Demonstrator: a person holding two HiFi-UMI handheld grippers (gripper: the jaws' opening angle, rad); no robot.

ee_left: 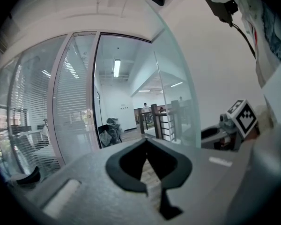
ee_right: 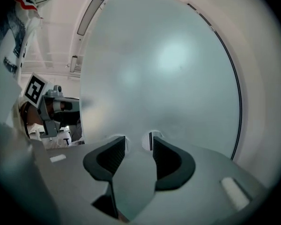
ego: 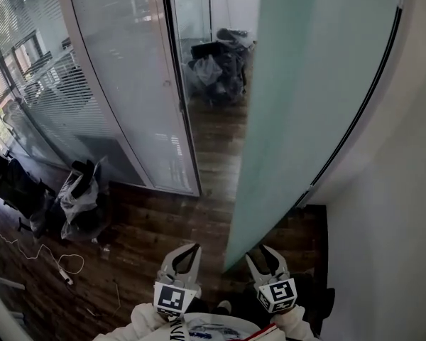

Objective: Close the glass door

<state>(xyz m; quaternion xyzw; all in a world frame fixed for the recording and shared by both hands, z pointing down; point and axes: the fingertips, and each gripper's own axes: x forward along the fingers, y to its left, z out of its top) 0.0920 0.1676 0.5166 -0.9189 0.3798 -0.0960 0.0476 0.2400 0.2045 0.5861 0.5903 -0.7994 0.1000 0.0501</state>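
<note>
The frosted glass door (ego: 305, 84) stands open, its near edge pointing toward me and its lower corner just ahead of my grippers. My left gripper (ego: 188, 251) is left of that edge, its jaws shut with nothing in them; in the left gripper view its tips (ee_left: 146, 140) meet in front of the open doorway. My right gripper (ego: 264, 253) is on the right of the edge, facing the door's face. Its jaws (ee_right: 138, 142) stand open, and the frosted pane (ee_right: 168, 69) fills the view beyond them. Nothing lies between its pads.
A glass partition with blinds (ego: 121, 84) and the dark door frame (ego: 181, 98) lie to the left. Bags and chairs (ego: 216, 66) are piled beyond the doorway. More bags (ego: 78, 190) and a cable (ego: 57, 258) lie on the wooden floor. A white wall (ego: 397, 226) closes the right.
</note>
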